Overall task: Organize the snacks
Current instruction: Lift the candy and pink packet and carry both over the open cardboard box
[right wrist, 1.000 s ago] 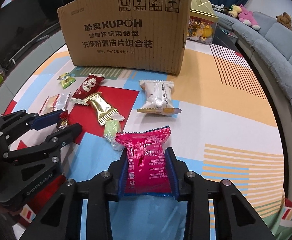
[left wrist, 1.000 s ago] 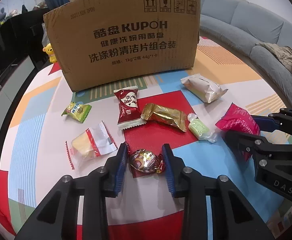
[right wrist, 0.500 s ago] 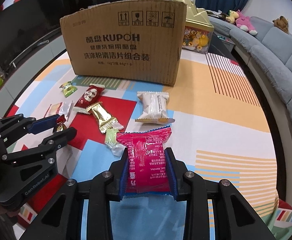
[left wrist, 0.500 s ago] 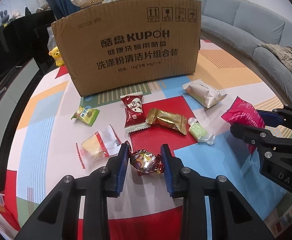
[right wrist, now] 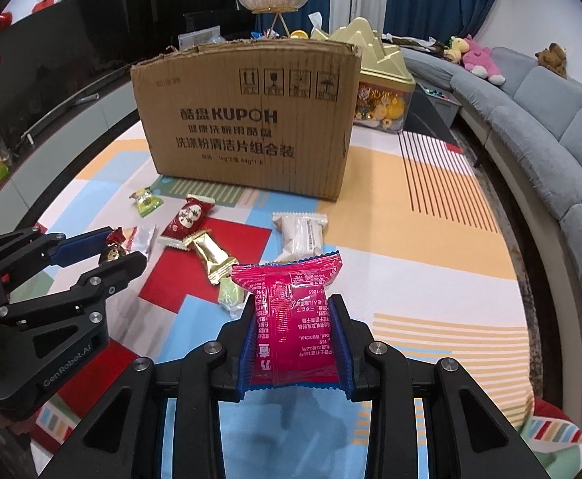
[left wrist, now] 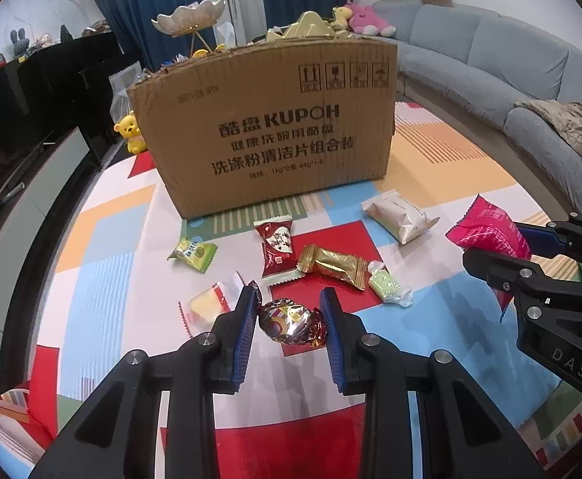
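In the left wrist view, my left hand-held gripper (left wrist: 291, 315) is closed on a foil-wrapped candy (left wrist: 291, 320), its blue pads pressing the wrapper from both sides and holding it clear of the surface (left wrist: 107, 239), which carries a patchwork of red, blue, orange and white blocks. Beyond the candy, loose snacks lie on the surface: a clear packet with a yellow piece (left wrist: 208, 305) just left of the left finger, a green packet (left wrist: 193, 254) farther left, a red packet (left wrist: 278, 251) in the middle, a gold packet (left wrist: 333, 265) touching its right edge, a pale green candy (left wrist: 387, 286) to the right of that, and a white packet (left wrist: 398, 215) farther right. A cardboard box (left wrist: 267, 131) with printed lettering stands upright behind them. At the right edge, my right hand-held gripper (left wrist: 502, 255) grips a pink packet (left wrist: 488, 233), also raised off the surface. A grey sofa (left wrist: 490, 68) curves behind. In the right wrist view, my right hand-held gripper (right wrist: 297, 339) is clamped on the pink packet (right wrist: 295, 319), which stands lengthwise between the pads with its crimped top edge projecting past the fingertips. The white packet (right wrist: 301, 233) lies just beyond it, and the gold packet (right wrist: 211, 257), red packet (right wrist: 187, 217) and green packet (right wrist: 145, 201) trail away to the left toward the cardboard box (right wrist: 247, 119). A gold-lidded tin (right wrist: 383, 92) stands beside the box's right end. At the left edge, my left hand-held gripper (right wrist: 125, 247) grips the foil-wrapped candy (right wrist: 112, 251).
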### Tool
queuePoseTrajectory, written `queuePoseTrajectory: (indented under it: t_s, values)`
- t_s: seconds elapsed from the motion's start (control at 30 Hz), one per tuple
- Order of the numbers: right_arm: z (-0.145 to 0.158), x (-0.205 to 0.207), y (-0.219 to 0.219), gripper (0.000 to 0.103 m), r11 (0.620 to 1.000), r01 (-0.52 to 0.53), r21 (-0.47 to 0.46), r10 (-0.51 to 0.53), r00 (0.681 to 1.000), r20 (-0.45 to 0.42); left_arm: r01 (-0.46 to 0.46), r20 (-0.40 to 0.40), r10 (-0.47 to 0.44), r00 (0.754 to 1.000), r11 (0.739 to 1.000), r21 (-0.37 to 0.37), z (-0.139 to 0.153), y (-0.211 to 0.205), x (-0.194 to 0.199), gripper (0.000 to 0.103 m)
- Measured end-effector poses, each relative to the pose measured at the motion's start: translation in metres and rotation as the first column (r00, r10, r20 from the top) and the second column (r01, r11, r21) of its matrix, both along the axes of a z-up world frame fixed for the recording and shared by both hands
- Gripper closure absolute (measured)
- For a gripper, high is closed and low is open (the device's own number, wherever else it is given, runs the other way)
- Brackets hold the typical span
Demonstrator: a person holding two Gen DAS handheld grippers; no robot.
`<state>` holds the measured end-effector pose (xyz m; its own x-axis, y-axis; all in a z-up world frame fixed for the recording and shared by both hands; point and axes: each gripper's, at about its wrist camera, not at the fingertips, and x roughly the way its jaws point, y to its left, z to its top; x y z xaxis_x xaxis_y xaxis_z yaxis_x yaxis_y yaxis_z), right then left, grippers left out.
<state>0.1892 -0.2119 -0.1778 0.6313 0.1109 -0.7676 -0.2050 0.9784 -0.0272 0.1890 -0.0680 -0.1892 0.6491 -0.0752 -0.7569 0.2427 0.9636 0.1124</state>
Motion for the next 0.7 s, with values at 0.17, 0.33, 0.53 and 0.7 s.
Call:
queuePoseTrajectory:
  t_s: [0.17, 0.33, 0.53, 0.7]
  values:
    - [0.011, -0.004, 0.003, 0.069, 1.000, -0.005, -0.007, 0.005, 1.000, 0.018, -0.011, 0.015, 0.011, 1.000, 1.000, -0.011, 0.011, 0.001, -0.001, 0.071]
    - [0.024, -0.005, 0.006, 0.069, 1.000, -0.006, -0.011, 0.006, 0.999, 0.043, -0.027, 0.037, 0.028, 0.999, 0.999, -0.024, 0.025, 0.005, -0.002, 0.071]
    - [0.038, -0.004, 0.007, 0.069, 1.000, 0.000, -0.009, 0.001, 0.998, 0.068, -0.044, 0.063, 0.046, 0.997, 0.998, -0.036, 0.041, 0.009, 0.000, 0.071]
    - [0.052, -0.002, 0.008, 0.069, 1.000, 0.003, -0.003, -0.003, 0.996, 0.094, -0.056, 0.076, 0.059, 0.995, 0.998, -0.038, 0.052, 0.011, 0.003, 0.071]
